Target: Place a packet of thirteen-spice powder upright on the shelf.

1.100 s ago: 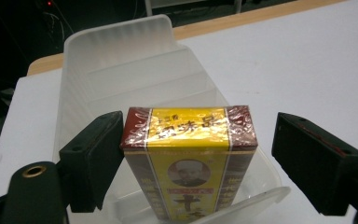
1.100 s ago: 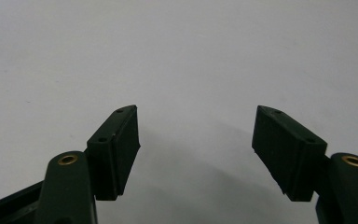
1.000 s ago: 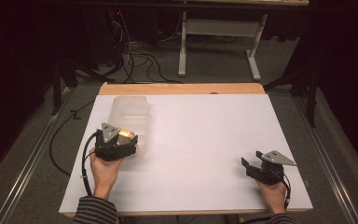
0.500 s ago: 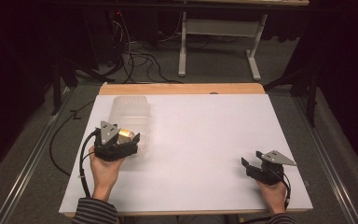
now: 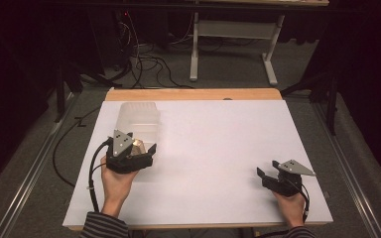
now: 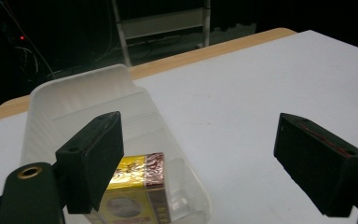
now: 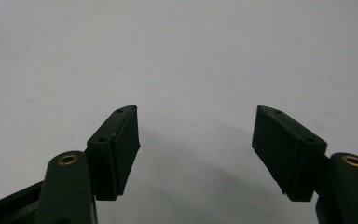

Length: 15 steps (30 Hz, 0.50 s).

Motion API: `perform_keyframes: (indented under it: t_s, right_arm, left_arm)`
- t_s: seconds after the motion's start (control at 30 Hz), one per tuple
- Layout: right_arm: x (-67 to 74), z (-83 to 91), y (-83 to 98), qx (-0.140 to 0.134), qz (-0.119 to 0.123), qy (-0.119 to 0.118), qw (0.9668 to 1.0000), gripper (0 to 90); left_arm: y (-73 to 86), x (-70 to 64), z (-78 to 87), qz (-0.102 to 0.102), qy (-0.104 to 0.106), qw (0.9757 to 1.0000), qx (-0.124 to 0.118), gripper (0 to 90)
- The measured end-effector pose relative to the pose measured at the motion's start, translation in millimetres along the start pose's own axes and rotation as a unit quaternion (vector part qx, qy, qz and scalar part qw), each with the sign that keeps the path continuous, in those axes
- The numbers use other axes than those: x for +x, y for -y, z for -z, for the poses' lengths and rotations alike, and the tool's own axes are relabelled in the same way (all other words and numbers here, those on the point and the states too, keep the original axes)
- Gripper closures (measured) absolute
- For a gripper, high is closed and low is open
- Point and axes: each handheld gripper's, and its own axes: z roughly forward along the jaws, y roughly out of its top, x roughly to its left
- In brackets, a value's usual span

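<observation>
The left gripper (image 5: pixel 138 152) hung over the near end of the clear plastic bin (image 5: pixel 140 119), its fingers (image 6: pixel 93 158) spread wide with nothing between them. A gold box (image 6: pixel 135 196) lay inside the bin, at its near end, directly below the gripper. Judging from that, the box was probably the thing being handled, either just let go into the bin or about to be picked out; the wide spread suited either. The bin sat on the left side of the white counter (image 5: pixel 218 148), toward the far edge, within easy reach of the left hand (image 5: pixel 115 183). The right gripper (image 5: pixel 273 174) rested low near the front right corner, well apart from the bin, likely parked out of the way; its fingers (image 7: pixel 116 149) also stood apart and empty over bare white surface. From the high view the box was little more than a gold glint (image 5: pixel 139 144) beside the gripper body. The left gripper view showed its gold and red printed foil and its place against the bin's wall.
</observation>
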Motion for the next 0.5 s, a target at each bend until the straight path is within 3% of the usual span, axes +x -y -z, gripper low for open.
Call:
perform_keyframes:
  t_s: [0.5]
  right_arm:
    - [0.2,0.0,0.1,-0.001,-0.001,0.0,1.0,32.3]
  left_arm:
    - [19.9,-11.4,9.4,-0.002,0.019,0.9994,0.027,17.5]
